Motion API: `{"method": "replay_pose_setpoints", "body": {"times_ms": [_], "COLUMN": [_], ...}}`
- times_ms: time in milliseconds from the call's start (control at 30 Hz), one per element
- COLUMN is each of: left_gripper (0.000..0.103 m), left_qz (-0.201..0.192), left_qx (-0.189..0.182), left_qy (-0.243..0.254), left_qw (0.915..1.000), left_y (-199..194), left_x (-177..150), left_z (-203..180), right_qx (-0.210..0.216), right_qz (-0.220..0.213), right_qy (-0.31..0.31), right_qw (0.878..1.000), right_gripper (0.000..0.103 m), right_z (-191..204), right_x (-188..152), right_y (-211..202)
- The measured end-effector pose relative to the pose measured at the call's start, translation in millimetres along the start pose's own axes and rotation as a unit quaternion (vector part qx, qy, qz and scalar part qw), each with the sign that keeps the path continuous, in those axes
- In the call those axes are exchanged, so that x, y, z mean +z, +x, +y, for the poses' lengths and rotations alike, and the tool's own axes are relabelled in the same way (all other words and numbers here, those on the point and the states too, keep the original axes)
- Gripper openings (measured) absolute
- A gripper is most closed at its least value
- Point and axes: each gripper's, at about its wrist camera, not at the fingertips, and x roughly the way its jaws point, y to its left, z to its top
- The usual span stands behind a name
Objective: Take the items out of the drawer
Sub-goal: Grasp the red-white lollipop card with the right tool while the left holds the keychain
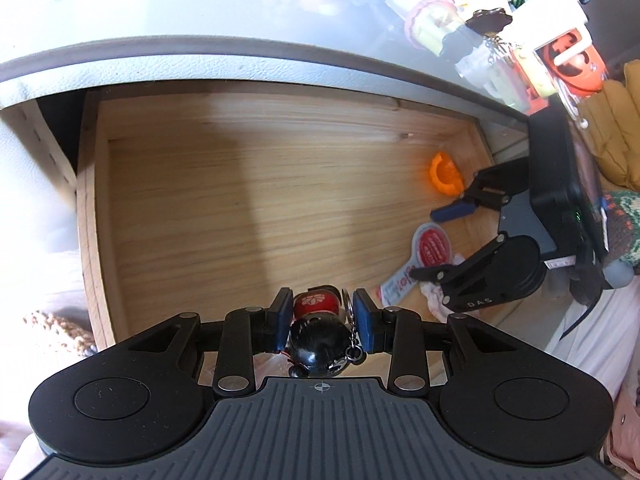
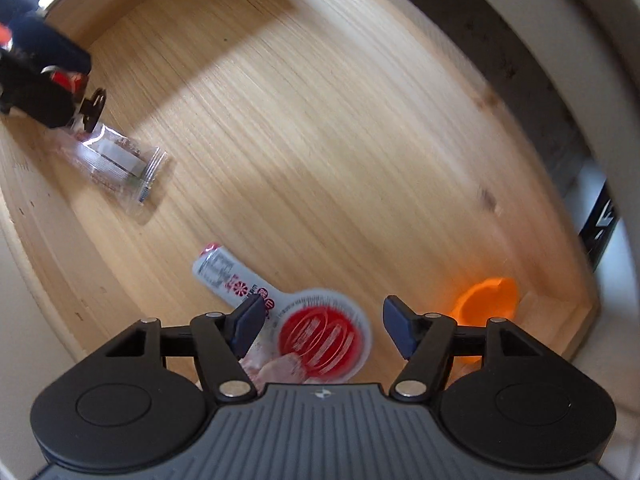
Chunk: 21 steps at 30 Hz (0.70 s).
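The wooden drawer [image 1: 192, 184] stands pulled out. My left gripper [image 1: 323, 320] is low at its near edge, shut on a small black-and-red doll keychain [image 1: 316, 332]. The keychain's metal ring hangs by the right pad. My right gripper [image 2: 322, 324] is open over a white sachet with a red round end [image 2: 324, 340] that lies flat on the drawer floor [image 2: 320, 140]. From the left wrist view, the right gripper [image 1: 436, 242] and the sachet [image 1: 430, 248] are at the drawer's right side. An orange plastic piece [image 2: 486, 300] lies in the corner.
A clear plastic packet [image 2: 116, 160] lies on the drawer floor under the left gripper [image 2: 40, 76]. Something crumpled and pinkish-white [image 1: 436, 300] sits beside the sachet. Several toy figures [image 1: 480, 20] and an orange pumpkin toy [image 1: 572, 64] crowd the right of the grey cabinet top [image 1: 200, 8].
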Motion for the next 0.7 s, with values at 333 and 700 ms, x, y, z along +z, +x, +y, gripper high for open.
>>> {"method": "replay_pose_setpoints", "body": {"times_ms": [333,700], "left_gripper": [0.037,0.037], "left_qz": [-0.012,-0.008], "left_qx": [0.008,0.016], "left_qy": [-0.010,-0.026], "left_qw": [0.9998,0.9995], "left_y": [-4.7,-3.7], "left_x": [1.7,4.2], "left_z": [2.0,10.8], "right_qx": [-0.017,0.025], "right_qz": [-0.038,-0.059], "right_qy": [0.002,-0.003], "right_qw": [0.999,0.998], "right_gripper": [0.009,0.047], "right_z": [-1.8,-3.6], "right_x": [12.1,0.7], "right_y": [-11.6,-25.8]}}
